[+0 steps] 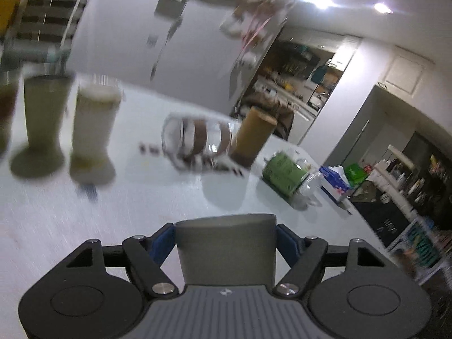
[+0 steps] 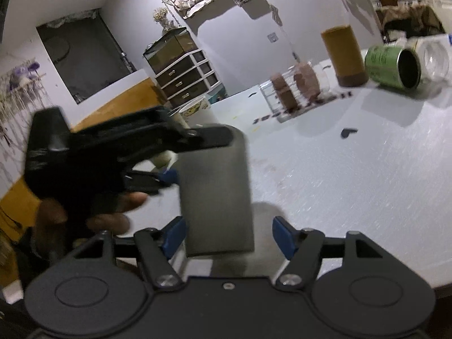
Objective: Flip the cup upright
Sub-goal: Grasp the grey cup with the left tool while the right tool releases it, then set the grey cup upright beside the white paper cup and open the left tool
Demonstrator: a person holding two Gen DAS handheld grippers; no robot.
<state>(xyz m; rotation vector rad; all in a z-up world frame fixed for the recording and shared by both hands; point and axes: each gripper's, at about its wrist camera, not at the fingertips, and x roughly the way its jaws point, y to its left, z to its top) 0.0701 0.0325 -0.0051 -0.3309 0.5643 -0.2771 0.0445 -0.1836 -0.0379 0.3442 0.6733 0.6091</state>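
A grey cup sits between the blue pads of my left gripper, which is shut on it and holds it above the white table. In the right wrist view the same grey cup hangs in the air, gripped from the left by the left gripper in a hand. My right gripper is open; its blue pads stand on either side of the cup's lower end without touching it.
On the table stand a grey tumbler, a cream tumbler and a tall brown cup. A clear glass, a green can and a plastic bottle lie on their sides. A small dark piece lies on the table.
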